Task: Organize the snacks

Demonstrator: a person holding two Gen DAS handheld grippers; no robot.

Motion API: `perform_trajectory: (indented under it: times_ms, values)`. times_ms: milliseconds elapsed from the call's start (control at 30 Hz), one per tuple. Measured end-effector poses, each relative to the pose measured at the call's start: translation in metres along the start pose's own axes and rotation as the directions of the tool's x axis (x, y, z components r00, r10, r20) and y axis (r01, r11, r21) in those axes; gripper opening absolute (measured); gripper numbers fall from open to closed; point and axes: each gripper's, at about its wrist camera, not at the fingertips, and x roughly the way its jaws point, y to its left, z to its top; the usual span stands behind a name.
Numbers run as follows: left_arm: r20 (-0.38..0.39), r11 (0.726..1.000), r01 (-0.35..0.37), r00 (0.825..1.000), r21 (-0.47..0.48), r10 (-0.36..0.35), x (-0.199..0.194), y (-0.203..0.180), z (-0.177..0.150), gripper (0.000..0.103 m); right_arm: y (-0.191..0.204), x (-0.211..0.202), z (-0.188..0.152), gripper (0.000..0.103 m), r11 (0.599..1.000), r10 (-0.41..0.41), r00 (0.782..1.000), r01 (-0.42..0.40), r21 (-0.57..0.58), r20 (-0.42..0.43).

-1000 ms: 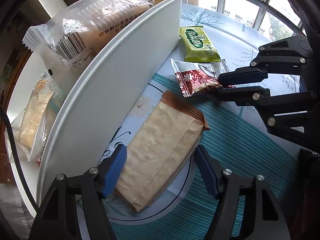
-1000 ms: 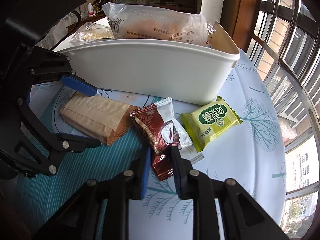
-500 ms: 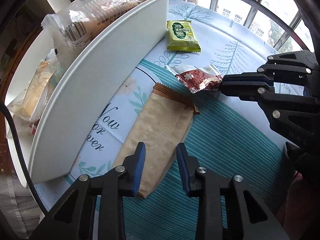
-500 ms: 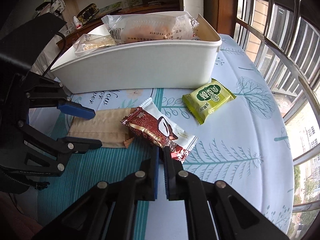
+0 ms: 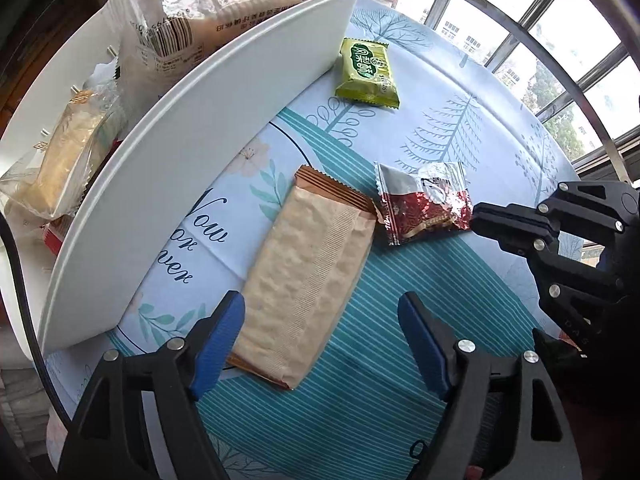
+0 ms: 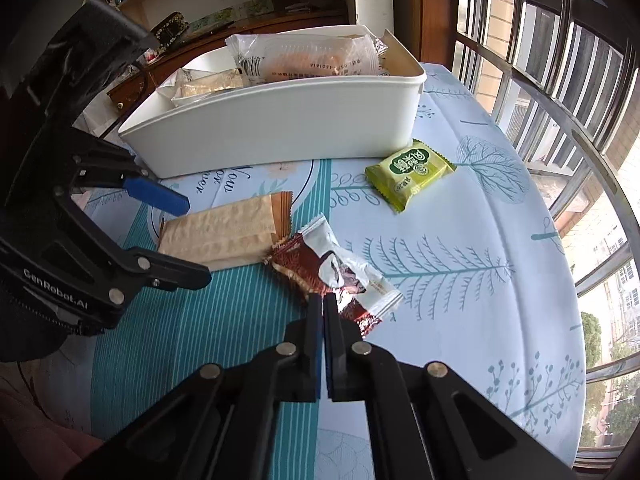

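Observation:
A tan snack packet [image 5: 308, 276] [image 6: 224, 236] lies flat on the tablecloth beside the white bin [image 5: 200, 92] [image 6: 280, 128]. My left gripper [image 5: 320, 340] [image 6: 196, 240] points down over its near end. Its jaws are opening, and the blue pads stand either side of the packet without touching it. My right gripper [image 6: 322, 300] [image 5: 476, 216] is shut on the edge of a red and white snack packet [image 6: 320, 264] [image 5: 424, 208], whose far end lies next to the tan packet's corner. A green snack packet [image 5: 366, 72] [image 6: 410, 176] lies by the bin's end.
The bin holds a large clear bag of biscuits [image 6: 304, 60] and other wrapped snacks [image 5: 60, 160]. Window bars [image 6: 560, 80] run along the table's far side. A wooden shelf [image 6: 200, 28] stands behind the bin.
The left jaws narrowed over the tan packet, then spread wide again. The right jaws closed on the red packet's edge, and the packet shifted and turned with them.

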Motion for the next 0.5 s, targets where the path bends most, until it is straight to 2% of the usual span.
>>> perform_trajectory:
  times_ms: [100,233,300,367,433,500]
  values:
    - [-0.008,1.0,-0.027,1.0,0.001,0.027,0.007,0.002,0.003,0.078,0.0,0.004,-0.007,0.001,0.999,-0.037,0.999,0.037,-0.007,-0.019]
    - [-0.024,0.998,-0.057,0.998,0.006,0.057,0.017,0.002,0.005,0.078,-0.003,0.004,-0.011,0.003,0.999,-0.033,0.999,0.034,0.015,-0.008]
    - [-0.033,0.998,-0.066,0.997,0.006,0.066,0.021,0.003,0.006,0.078,-0.003,0.007,-0.01,0.014,0.999,-0.038,0.999,0.038,0.01,-0.008]
    - [-0.037,0.998,-0.068,0.997,0.004,0.068,0.027,0.003,0.01,0.078,-0.003,0.008,-0.008,0.046,0.999,-0.041,0.999,0.041,0.001,0.008]
    - [-0.05,0.998,-0.064,0.997,-0.005,0.063,0.03,0.005,0.012,0.078,-0.003,0.009,-0.004,0.055,0.999,-0.032,0.999,0.032,-0.006,0.034]
    - [-0.057,0.998,-0.059,0.997,-0.009,0.059,0.034,0.008,0.014,0.078,-0.004,0.014,0.0,0.055,0.999,-0.028,0.999,0.029,-0.021,0.028]
